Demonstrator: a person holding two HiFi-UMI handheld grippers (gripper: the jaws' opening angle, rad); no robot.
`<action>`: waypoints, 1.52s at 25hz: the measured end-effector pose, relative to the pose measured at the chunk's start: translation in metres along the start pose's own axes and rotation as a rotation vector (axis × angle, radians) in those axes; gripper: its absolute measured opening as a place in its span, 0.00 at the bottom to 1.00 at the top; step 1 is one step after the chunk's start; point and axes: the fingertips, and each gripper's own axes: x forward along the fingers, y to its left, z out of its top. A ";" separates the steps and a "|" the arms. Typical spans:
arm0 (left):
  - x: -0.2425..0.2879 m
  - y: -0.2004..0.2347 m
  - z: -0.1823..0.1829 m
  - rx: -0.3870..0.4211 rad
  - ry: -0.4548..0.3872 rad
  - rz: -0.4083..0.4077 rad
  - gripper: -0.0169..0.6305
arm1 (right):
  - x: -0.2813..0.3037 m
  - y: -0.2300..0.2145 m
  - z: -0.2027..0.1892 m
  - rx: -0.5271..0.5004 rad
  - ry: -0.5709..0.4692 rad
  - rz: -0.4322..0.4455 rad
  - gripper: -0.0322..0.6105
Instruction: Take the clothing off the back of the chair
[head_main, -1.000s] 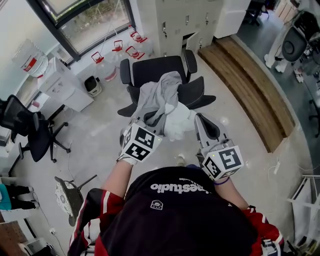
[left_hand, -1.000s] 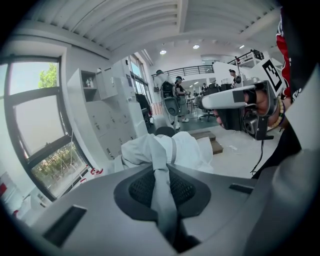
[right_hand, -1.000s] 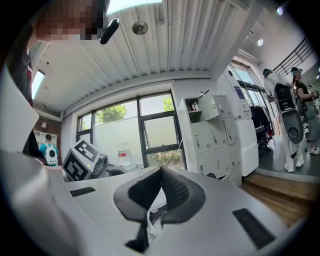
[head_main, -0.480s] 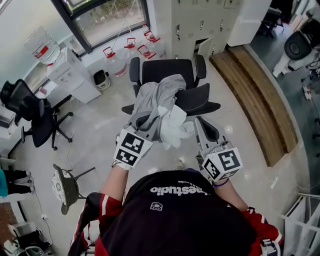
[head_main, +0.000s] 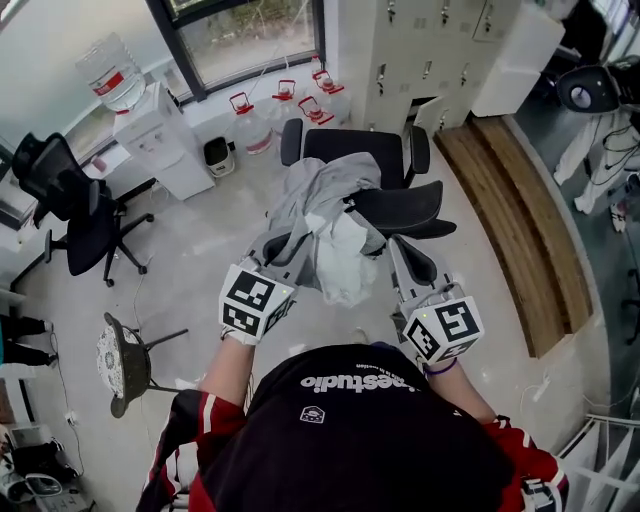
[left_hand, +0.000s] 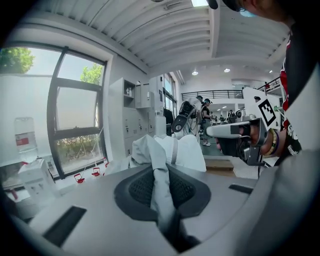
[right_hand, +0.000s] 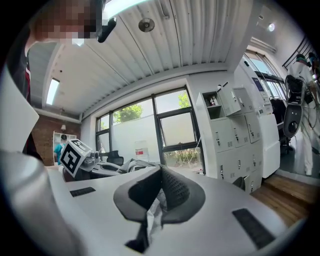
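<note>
With my left gripper (head_main: 280, 247) clamped on the grey clothing (head_main: 325, 195) and my right gripper (head_main: 401, 252) pinching its white folds, the bundle hangs between them over the chair (head_main: 400, 205), so I'd raise both evenly and draw back until everything clears the backrest.

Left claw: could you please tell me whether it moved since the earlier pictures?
Yes: the left claw, gripping the grey fabric garment, drew leftward from the black office chair.

Water dispenser (head_main: 165, 140), lockers (head_main: 420, 50), stool (head_main: 118, 360)
</note>
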 end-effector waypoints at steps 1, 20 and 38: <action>-0.007 0.005 0.000 -0.005 -0.006 0.012 0.10 | 0.003 0.007 0.000 0.000 0.000 0.008 0.07; -0.155 0.098 -0.039 -0.063 -0.116 0.153 0.10 | 0.035 0.144 -0.025 -0.017 0.000 0.033 0.07; -0.270 0.130 -0.079 -0.087 -0.158 0.319 0.10 | 0.068 0.246 -0.054 -0.029 0.027 0.196 0.07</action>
